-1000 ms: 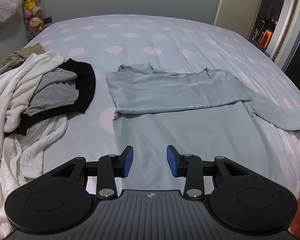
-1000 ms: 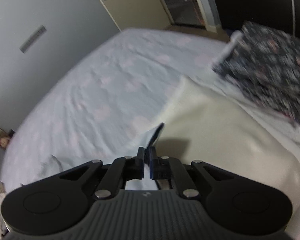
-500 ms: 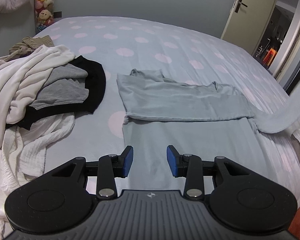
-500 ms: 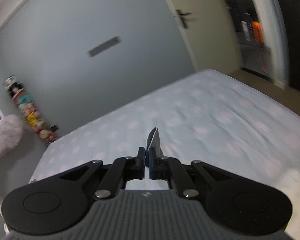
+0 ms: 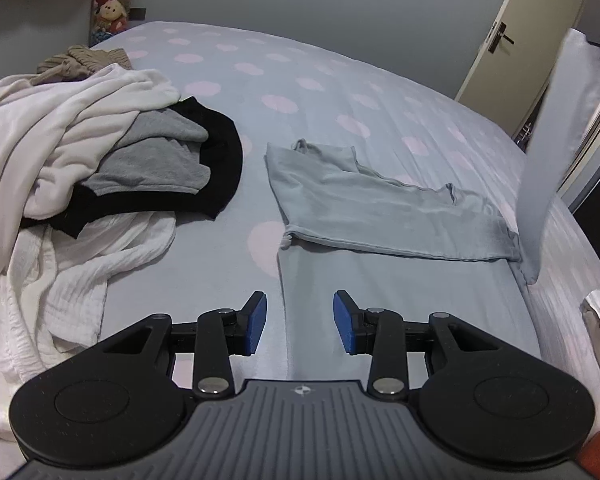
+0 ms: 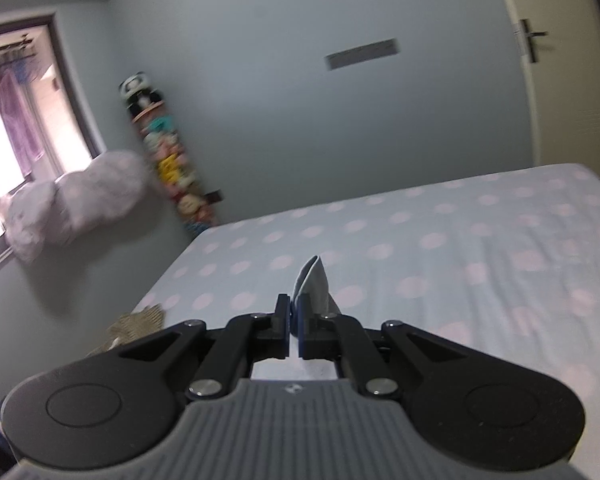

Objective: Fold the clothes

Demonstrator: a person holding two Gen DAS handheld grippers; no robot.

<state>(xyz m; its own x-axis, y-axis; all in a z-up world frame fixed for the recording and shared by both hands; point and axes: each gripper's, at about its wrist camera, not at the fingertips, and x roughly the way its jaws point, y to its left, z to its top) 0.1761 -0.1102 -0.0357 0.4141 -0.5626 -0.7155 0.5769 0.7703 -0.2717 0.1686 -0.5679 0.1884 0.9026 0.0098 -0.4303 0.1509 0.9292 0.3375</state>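
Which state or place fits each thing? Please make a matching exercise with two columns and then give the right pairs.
Things:
1. light blue shirt sleeve
2. left claw
3. black and grey garment
4. right claw

States or places:
A. open, holding nothing, above the shirt's near part
B. lying on the white clothes pile
C. lifted up high from the bed
D. shut on a fold of light blue cloth

Pairs: 1-C, 2-A, 3-B, 4-D
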